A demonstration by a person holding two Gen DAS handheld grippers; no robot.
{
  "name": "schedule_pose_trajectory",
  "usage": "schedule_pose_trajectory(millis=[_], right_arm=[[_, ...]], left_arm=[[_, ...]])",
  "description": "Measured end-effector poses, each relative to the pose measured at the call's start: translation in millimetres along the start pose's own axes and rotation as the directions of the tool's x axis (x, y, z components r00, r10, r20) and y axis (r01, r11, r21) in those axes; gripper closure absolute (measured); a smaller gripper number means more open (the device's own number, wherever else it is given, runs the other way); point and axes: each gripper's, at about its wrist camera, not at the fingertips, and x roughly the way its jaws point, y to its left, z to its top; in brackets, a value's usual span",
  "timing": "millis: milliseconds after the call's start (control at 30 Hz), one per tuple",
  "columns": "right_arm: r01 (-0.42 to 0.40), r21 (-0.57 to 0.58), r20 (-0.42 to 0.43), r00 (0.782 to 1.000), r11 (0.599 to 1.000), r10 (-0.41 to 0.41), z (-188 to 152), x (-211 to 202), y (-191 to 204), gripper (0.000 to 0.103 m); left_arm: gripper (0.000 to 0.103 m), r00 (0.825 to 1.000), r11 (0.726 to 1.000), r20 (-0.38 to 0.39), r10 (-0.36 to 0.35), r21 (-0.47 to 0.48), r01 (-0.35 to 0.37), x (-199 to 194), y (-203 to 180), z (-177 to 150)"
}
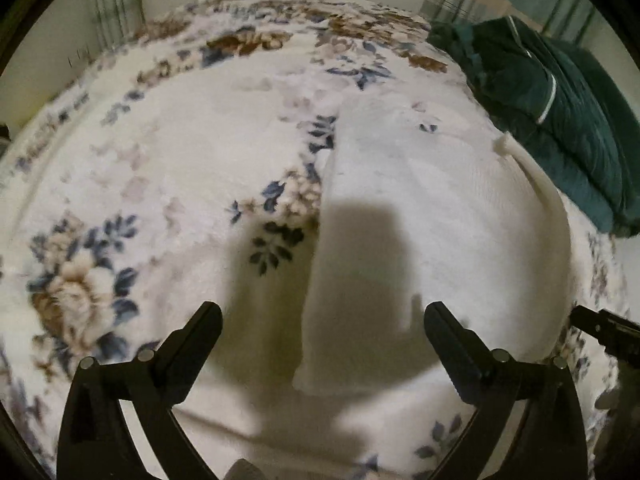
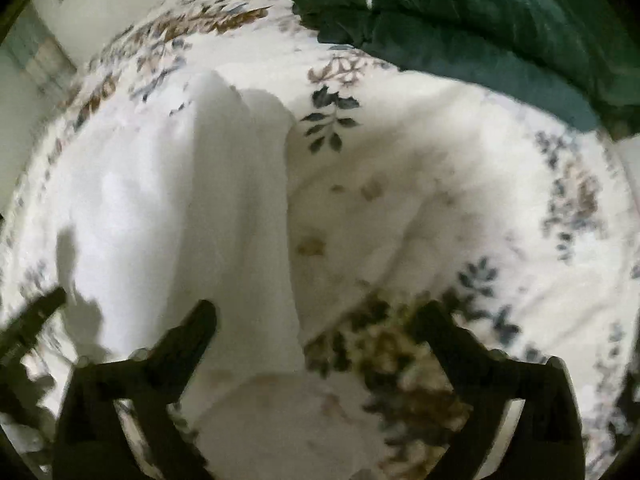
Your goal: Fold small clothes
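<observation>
Floral blanket [image 1: 160, 168] on bed, green clothes [image 1: 560, 112] at 2 o'clock | white garment [image 1: 420, 208] flat at centre | left gripper [image 1: 323, 316] and right gripper [image 2: 316, 316] wide open, empty | we'd pinch both near corners evenly, lift low, fold toward 12 o'clock.

Readable text: none in either wrist view.
White knitted garment [image 1: 420, 208], ahead between the fingers: no label or print legible.
Cream floral fleece blanket [image 1: 160, 168], beneath: flower pattern only, no lettering.
Dark green quilted fabric [image 1: 560, 112], ahead to the right: pale piping, no brand visible.
</observation>
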Motion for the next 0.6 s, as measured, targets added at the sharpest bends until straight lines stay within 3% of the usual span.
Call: schedule_pose_trajectory(millis=[200, 600], right_arm=[[0.113, -0.042, 0.031, 0.993, 0.993, -0.112, -20.4, -52.3, 16.4, 0.0], [0.14, 0.005, 0.189, 0.972, 0.99, -0.139, -75.7, -250.5, -2.3, 0.0]], left_arm=[[0.0, 0.999, 0.999, 0.02, 0.038, 0.02, -0.038, -57.6, -25.3, -4.4], [0.0, 0.991, 0.994, 0.111, 0.07, 0.08, -0.079, -235.7, -72.2, -38.4]])
